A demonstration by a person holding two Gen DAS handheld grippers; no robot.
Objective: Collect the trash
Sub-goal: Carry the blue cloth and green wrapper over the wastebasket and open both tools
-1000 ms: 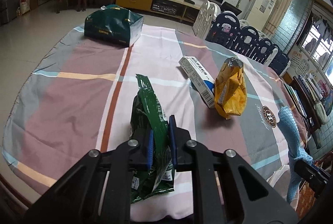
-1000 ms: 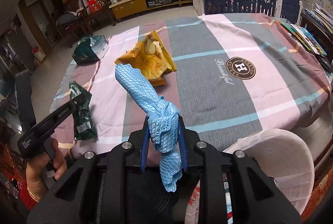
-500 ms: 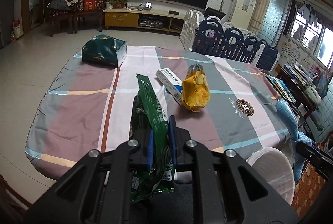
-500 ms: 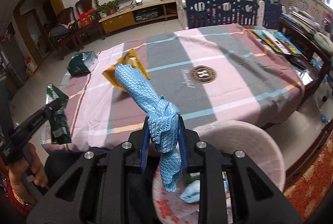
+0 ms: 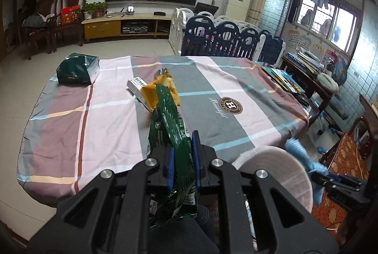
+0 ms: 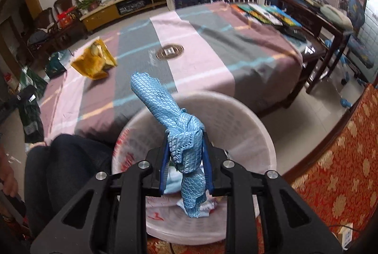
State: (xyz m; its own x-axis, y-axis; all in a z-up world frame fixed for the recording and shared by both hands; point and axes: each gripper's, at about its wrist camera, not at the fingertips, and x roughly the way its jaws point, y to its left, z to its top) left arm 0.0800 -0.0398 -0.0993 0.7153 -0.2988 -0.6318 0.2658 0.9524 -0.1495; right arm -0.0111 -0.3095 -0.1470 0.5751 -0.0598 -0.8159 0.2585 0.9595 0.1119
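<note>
My left gripper [image 5: 183, 159] is shut on a green snack wrapper [image 5: 173, 126], held off the table's near edge. My right gripper [image 6: 185, 154] is shut on a crumpled blue patterned wrapper [image 6: 165, 110] and holds it over the white trash bin [image 6: 248, 126], which has some trash inside. The bin also shows at lower right in the left wrist view [image 5: 283, 173]. A yellow snack bag [image 5: 151, 93] and a white box [image 5: 135, 85] lie mid-table. The yellow bag shows in the right wrist view [image 6: 94, 61] too.
The table wears a striped pink and grey cloth [image 5: 212, 79]. A dark green box [image 5: 78, 68] sits at its far left corner. Books [image 6: 267, 14] lie at the right edge. A side table [image 5: 307, 74] and a red patterned carpet [image 6: 330, 171] are to the right.
Both grippers have pulled back from the table and swung right toward the bin. The right gripper with the blue wrapper is now above the bin. Both grips are unchanged.
</note>
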